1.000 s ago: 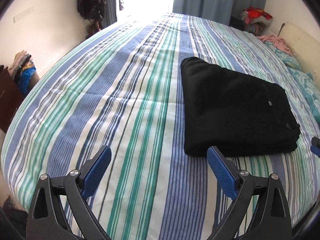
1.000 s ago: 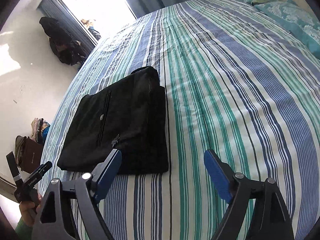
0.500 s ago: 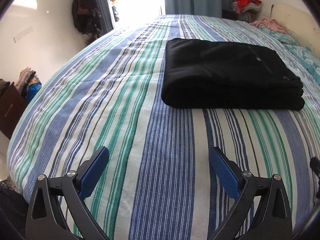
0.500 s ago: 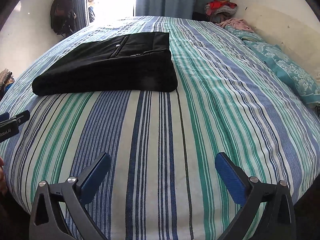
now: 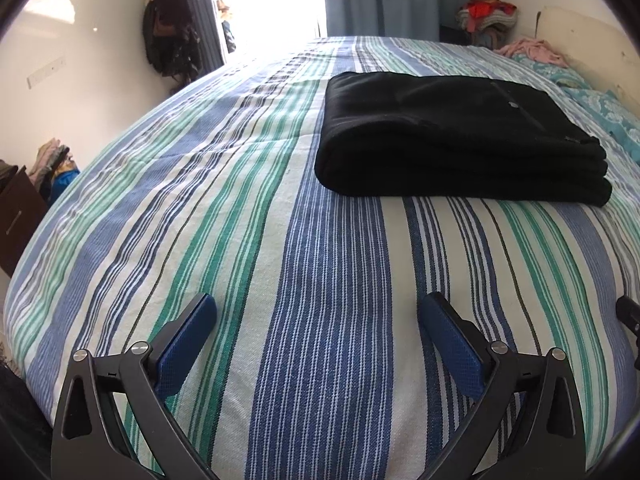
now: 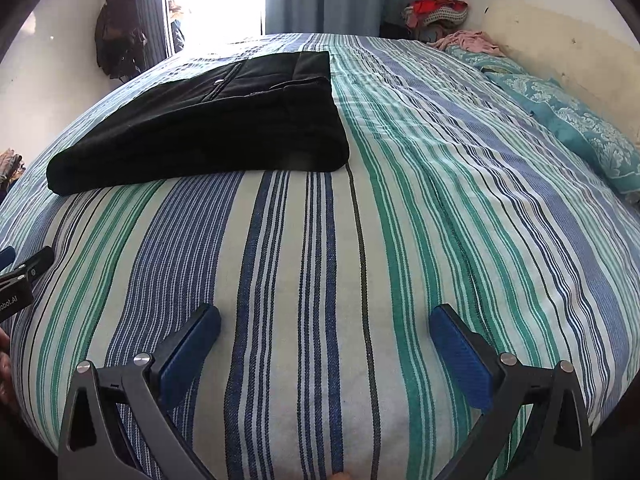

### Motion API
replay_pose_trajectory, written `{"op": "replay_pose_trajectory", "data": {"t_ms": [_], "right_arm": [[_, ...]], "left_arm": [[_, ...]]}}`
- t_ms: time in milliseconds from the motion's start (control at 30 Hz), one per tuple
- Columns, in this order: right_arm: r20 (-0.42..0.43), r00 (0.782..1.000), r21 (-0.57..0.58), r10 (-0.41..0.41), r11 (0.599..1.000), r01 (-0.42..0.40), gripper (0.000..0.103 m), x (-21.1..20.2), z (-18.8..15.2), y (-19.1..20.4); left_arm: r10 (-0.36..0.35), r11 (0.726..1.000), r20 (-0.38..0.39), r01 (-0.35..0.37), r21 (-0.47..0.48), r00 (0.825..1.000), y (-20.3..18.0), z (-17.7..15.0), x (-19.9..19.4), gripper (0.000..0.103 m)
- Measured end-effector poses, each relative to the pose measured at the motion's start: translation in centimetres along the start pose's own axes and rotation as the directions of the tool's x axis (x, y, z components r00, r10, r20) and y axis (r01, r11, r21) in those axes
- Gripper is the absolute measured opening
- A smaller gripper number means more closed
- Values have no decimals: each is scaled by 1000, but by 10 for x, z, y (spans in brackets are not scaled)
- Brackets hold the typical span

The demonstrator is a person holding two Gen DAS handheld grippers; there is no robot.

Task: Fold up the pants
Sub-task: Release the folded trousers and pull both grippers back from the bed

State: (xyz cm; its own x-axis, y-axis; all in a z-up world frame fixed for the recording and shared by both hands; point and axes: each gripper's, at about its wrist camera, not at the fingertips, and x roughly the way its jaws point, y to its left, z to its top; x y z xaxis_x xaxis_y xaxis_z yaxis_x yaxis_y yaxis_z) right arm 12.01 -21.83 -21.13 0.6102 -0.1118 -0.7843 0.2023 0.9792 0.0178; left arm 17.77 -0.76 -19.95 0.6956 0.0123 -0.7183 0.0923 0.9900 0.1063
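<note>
The black pants [image 5: 452, 136] lie folded into a flat rectangular stack on the striped bed cover [image 5: 280, 240]. They also show in the right wrist view [image 6: 212, 124], at the upper left. My left gripper [image 5: 318, 312] is open and empty, low over the bed's near edge, well short of the pants. My right gripper [image 6: 324, 322] is open and empty too, near the same edge, with the pants ahead to its left. The left gripper's tip [image 6: 24, 268] shows at the left edge of the right wrist view.
Teal patterned pillows [image 6: 572, 128] lie along the right side by the wall. A pink garment [image 6: 468, 42] and a clothes pile [image 6: 436, 10] sit at the far corner. A dark bag [image 5: 172, 40] hangs by the bright doorway. A dark cabinet [image 5: 16, 216] stands left of the bed.
Both grippers have drawn back from the folded pants toward the bed's near edge and dropped lower. The pants lie still. Both grippers stay open.
</note>
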Motion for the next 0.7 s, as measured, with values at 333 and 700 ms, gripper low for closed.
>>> {"op": "replay_pose_trajectory", "data": {"t_ms": [333, 700], "right_arm": [[-52, 999, -12, 14, 1000, -15, 103, -3, 8, -4], [-3, 1000, -12, -10, 1000, 10, 103, -119, 37, 28]], "left_arm": [[-42, 996, -134, 31, -80, 990, 10, 5, -5, 103], [-175, 983, -117, 166, -83, 978, 10, 29, -102, 103]]}}
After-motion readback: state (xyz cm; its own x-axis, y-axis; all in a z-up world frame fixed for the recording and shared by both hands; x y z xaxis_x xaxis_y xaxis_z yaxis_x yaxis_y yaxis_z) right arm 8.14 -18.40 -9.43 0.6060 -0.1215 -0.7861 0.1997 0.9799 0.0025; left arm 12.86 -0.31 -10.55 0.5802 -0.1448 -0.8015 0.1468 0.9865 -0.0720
